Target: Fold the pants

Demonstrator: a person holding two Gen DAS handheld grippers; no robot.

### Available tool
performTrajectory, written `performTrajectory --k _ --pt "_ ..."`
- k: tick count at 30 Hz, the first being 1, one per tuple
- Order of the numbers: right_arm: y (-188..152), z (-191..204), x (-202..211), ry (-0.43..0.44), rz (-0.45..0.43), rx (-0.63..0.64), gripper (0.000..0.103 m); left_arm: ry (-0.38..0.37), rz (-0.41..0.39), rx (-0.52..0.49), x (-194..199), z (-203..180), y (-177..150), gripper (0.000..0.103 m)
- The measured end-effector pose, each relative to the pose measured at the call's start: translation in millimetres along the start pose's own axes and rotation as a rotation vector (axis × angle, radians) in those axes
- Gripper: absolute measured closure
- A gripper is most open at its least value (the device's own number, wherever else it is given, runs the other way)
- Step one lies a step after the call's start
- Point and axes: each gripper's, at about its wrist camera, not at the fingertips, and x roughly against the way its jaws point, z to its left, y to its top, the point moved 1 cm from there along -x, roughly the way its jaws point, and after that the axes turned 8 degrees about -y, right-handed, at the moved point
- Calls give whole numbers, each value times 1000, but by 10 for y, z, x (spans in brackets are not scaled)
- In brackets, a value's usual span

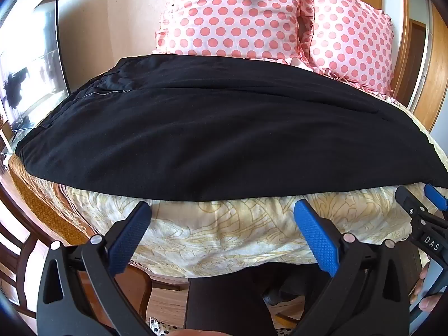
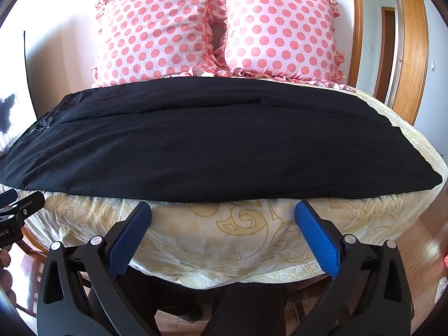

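Lying flat: black pants (image 1: 212,140) spread lengthwise across the cloth-covered surface (image 1: 224,232), waistband and zip to the left.

Left hand-held gripper (image 1: 222,233) and right hand-held gripper (image 2: 222,233) both released, blue pads spread wide, hovering just short of the pants' near edge, not touching it. Two pink polka-dot pillows (image 2: 215,25) stand upright behind the pants' far edge.

The black pants (image 2: 218,145) are running off the left edge of the right wrist view, their waist end going unseen, while the right claw (image 1: 428,204) is being cut by the left wrist view's right edge, leaving its grip unclear.
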Motion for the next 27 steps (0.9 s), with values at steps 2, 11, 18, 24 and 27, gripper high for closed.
performTrajectory --k 2,11,18,24,27 --pt "1 -2 0 0 0 0 1 0 -1 0 1 0 1 2" --pt "4 -7 0 0 -1 0 1 0 -7 -2 3 -1 0 2" --pt "4 -12 0 0 -2 0 1 1 -8 -2 4 -2 1 2" --pt "4 -8 0 0 -2 0 1 1 -8 -2 4 -2 1 2" --pt "6 -6 0 0 -2 0 1 1 -9 -3 4 -2 1 2"
